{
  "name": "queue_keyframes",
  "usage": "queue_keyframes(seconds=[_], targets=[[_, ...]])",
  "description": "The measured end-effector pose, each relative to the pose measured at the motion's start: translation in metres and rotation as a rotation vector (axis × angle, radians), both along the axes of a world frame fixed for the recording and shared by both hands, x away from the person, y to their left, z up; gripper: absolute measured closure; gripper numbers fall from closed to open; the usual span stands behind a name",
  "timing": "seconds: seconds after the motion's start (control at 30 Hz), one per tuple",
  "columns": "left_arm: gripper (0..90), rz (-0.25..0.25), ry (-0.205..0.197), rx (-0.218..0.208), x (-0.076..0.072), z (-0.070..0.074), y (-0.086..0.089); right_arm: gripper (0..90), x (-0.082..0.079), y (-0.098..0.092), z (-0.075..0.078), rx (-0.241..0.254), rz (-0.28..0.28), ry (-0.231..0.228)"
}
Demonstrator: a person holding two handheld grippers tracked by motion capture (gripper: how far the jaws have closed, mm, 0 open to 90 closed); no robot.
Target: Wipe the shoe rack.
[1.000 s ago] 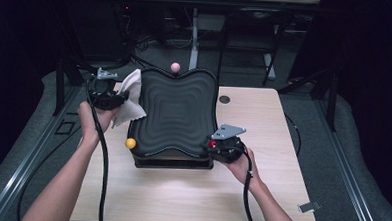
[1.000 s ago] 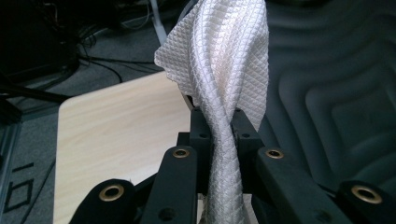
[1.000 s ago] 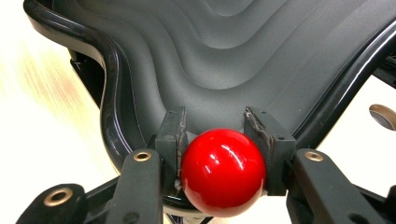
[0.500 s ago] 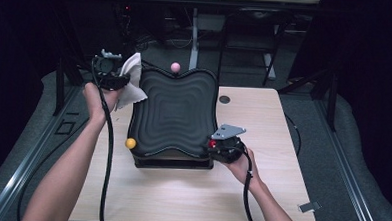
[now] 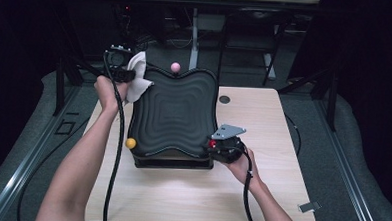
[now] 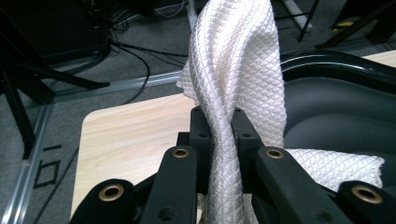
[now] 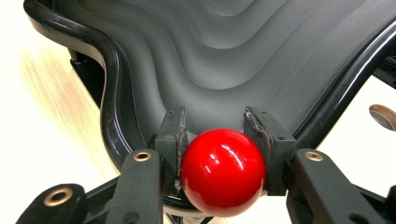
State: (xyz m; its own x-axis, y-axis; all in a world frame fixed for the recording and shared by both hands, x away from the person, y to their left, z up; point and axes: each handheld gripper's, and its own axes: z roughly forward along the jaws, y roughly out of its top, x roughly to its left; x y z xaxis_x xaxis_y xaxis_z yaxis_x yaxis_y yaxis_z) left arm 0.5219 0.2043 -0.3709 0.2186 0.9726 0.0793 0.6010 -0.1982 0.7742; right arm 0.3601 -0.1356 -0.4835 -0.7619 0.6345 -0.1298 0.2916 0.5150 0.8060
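Landmark: the black moulded tray with a wavy, stepped grey surface and glossy rim (image 5: pixel 176 114), sitting on the pale wooden table (image 5: pixel 278 129); all places taken from it.

Left gripper (image 5: pixel 130 76) at the tray's far-left corner, as the high view has it; its 2 black jaws are pressed together, pinching a white quilted cloth with a diamond weave (image 5: pixel 136 80); in the left gripper view (image 6: pixel 219 154) the cloth (image 6: pixel 238 70) rises twisted from between the jaws, bunched above them; a flat corner of it spreads just inside the tray's rim (image 6: pixel 336 63); whether that corner rests on the tray surface I cannot tell; bare table top shows outside the rim.

Right gripper (image 5: pixel 213 146) at the tray's near-right corner; jaws clamped on a glossy red ball (image 5: pixel 212 143); in the right gripper view (image 7: pixel 223 140) the red ball (image 7: pixel 223 170) sits between both pads, 1 pad on each side, touching; ball at the tray's rim (image 7: pixel 107 107), the stepped grey surface beyond it.

2 more balls seen from above: a small yellow ball (image 5: pixel 130 143) against the tray's near-left corner; a small pink ball (image 5: pixel 175 66) at the middle of the tray's far edge; a small dark round disc (image 5: pixel 224 99) set in the table just right of the tray's far-right corner.
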Motion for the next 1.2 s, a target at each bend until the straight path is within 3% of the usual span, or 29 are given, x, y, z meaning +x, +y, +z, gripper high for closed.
queue_keyframes(seconds=[0.23, 0.43, 0.97, 1.2], targets=[[82.1, -0.01, -0.01, 0.03, 0.001, 0.002, -0.008, 59.8, 0.0, 0.0, 0.0, 0.003, 0.0, 0.0], [82.0, -0.036, -0.007, 0.021, 0.003, 0.004, -0.017, 59.8, 0.0, 0.0, 0.0, 0.0, 0.0, 0.002], [81.9, -0.182, 0.024, 0.013, 0.005, -0.001, -0.073, 59.8, 0.0, 0.0, 0.0, -0.001, 0.001, 0.002], [81.8, -0.2, 0.028, 0.016, 0.004, -0.001, -0.075, 59.8, 0.0, 0.0, 0.0, -0.002, 0.0, 0.002]])
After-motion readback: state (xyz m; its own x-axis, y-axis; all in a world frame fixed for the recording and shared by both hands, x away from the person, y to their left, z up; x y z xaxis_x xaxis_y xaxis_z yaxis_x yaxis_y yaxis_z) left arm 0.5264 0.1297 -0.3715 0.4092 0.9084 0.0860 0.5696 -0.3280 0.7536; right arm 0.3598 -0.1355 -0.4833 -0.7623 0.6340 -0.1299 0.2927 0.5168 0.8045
